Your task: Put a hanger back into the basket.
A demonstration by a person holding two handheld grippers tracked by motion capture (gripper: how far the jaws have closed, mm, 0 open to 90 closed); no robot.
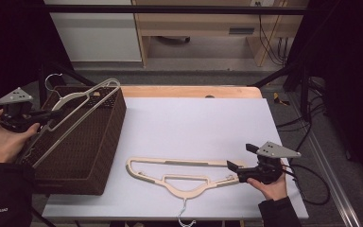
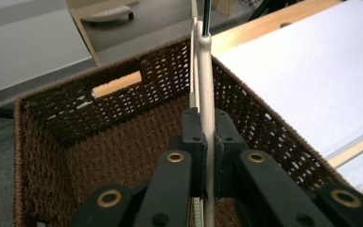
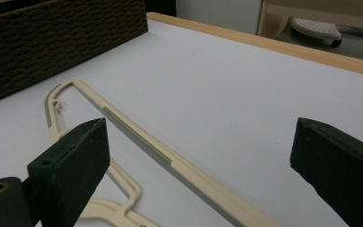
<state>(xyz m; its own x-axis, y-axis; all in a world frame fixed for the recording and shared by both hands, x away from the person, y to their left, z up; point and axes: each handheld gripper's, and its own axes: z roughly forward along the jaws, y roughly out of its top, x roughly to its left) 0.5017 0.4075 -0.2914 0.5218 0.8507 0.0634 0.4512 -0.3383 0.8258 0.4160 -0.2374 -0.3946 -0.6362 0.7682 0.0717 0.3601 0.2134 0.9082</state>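
Two hangers | first hanger [image 1: 82, 101] over basket [image 1: 90, 151] rim, pinched by left gripper [image 1: 52, 114] | second hanger [image 1: 179, 172] flat near table's [image 1: 194, 118] front edge | right gripper [image 1: 240, 157] spread.

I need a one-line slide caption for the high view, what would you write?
Left gripper holds one hanger over the basket; open right gripper waits beside a second hanger.

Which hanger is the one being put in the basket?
Look at the brown wicker basket on the table's left side. A cream hanger leans over it, pinched by the left gripper. The other hanger lies flat on the white tabletop.
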